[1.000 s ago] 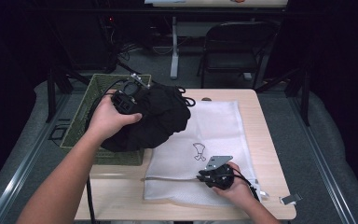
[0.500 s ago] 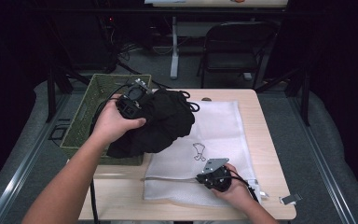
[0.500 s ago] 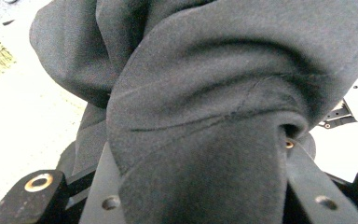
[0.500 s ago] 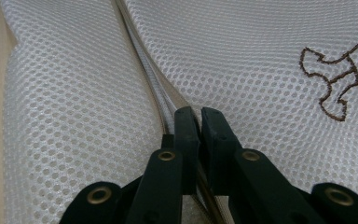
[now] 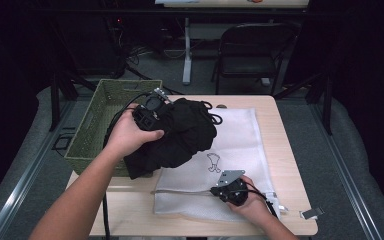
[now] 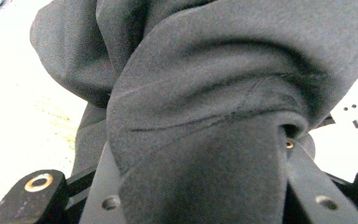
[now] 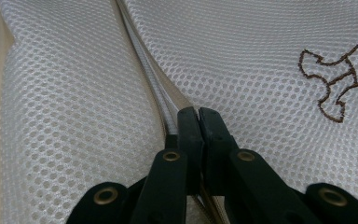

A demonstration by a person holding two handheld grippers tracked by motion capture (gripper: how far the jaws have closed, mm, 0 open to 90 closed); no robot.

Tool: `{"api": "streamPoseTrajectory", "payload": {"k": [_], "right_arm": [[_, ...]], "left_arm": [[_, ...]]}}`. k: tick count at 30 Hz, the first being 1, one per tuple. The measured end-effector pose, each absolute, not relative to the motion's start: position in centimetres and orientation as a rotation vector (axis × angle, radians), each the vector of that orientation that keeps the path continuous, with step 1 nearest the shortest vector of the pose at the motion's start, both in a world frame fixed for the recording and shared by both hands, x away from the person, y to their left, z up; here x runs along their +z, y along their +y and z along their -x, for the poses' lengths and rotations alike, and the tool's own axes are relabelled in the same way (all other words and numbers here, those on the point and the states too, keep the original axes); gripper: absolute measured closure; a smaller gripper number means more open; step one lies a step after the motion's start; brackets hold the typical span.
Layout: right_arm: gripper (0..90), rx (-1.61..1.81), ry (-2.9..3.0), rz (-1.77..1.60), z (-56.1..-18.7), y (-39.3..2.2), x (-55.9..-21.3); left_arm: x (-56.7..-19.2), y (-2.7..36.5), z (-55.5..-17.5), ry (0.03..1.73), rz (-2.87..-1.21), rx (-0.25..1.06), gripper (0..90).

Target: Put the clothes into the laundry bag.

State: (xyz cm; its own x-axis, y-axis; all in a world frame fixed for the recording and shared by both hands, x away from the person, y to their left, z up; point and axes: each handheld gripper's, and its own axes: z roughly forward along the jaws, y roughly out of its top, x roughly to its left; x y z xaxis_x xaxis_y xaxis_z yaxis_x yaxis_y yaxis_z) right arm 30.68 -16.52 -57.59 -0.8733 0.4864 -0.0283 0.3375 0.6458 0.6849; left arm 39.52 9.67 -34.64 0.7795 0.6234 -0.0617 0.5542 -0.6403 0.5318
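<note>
We see a green woven basket (image 5: 98, 131) at the left edge of the wooden surface (image 5: 285, 155), a small metal clip (image 5: 311, 213) near its right front corner, and a dark folding chair (image 5: 250, 55) on the floor behind.

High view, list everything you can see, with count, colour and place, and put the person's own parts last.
wooden table: one, light wood, centre of the view.
mesh laundry bag: one, white with a small brown stitched figure, flat on the table's right half.
black garment: one, bunched, held up over the bag's left edge and the basket.
wicker basket: one, green, at the table's left edge.
small metal piece: one, grey, on the table's near right corner.
folding chair: one, dark, on the floor beyond the table.
left tool: one, black, shut on the black garment; its cable trails down.
right tool: one, black, jaws just closed on the mesh laundry bag at its zip edge.
hands: two, entering from the bottom.
</note>
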Motion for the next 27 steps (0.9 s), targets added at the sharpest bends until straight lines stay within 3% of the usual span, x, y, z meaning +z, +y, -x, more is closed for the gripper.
{"api": "streamPoseTrajectory", "payload": {"k": [15,27], "right_arm": [[88.4,1.054,2.652,-0.672,-30.8,-16.6,-57.6],[88.7,1.088,2.649,-0.689,-30.9,-17.0,-57.0]], "left_arm": [[-35.2,7.6,-38.7,0.820,-2.442,0.128,62.6],[-36.5,8.6,-37.9,0.817,-2.430,0.115,62.7]]}}
